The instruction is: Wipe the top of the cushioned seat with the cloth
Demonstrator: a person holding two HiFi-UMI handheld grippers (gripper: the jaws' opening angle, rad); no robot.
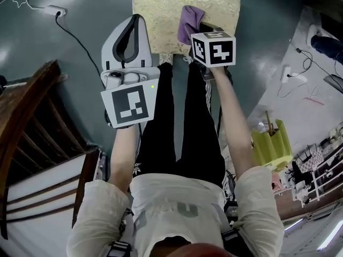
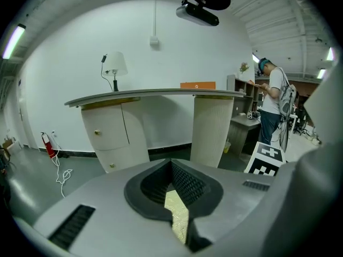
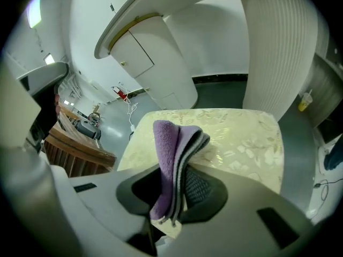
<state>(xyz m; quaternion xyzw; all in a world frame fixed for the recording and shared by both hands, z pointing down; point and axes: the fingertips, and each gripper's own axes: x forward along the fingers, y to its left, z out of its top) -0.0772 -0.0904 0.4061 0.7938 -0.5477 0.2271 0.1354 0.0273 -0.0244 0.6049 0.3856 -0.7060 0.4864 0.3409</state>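
With your right gripper (image 3: 172,197) clamped on the folded cloth (image 3: 170,143) over the near edge of the cushioned seat (image 3: 244,138) and your left gripper (image 2: 174,199) closed empty to its left, wiping looks about to start: press the cloth down and sweep forward.

Grey floor (image 1: 268,52), white wall (image 2: 161,47), curved counter (image 2: 155,93) (lamp (image 2: 114,64) on top).

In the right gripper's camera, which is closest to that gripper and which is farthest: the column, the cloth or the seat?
1. Cloth: pinched in the right gripper.
2. Seat: just below and ahead.
3. Column: behind the seat, on the right.
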